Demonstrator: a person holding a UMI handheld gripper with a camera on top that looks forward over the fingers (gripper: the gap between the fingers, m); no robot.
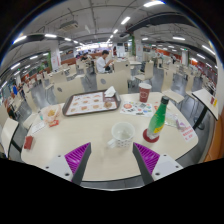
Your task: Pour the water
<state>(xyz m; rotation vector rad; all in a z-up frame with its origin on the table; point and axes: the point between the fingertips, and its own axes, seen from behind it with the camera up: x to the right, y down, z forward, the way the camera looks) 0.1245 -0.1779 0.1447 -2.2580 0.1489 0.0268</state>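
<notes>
- The tool (111, 153) hangs above the near edge of a round, pale desk (95, 125), its two fingers spread wide apart and grasping nothing.
- Each finger shows a magenta pad (76, 153) on its inner face; the gap between the pads holds only bare desk top.
- Just ahead of the fingers, roughly in line with the gap, stands a white cup (121, 136) with a handle, upright on the desk and apart from both fingers.
- To the right of the cup and a little farther off is a green bottle (159, 117) with a red and yellow label, standing upright; a smaller red and yellow item sits at its foot, too small to tell what it is.
- Beyond the cup, toward the far side of the desk, stands a reddish-brown paper cup (144, 94).
- Left of that, at the far side, lies a flat tray (90, 103) with small reddish pieces on it.
- At the left of the desk sits a small container (50, 116) with something orange in it; I cannot tell more.
- Behind the desk the room runs on into a large hall with rows of other desks, ceiling strip lights, and a person (103, 62) in a light top seated well beyond.
</notes>
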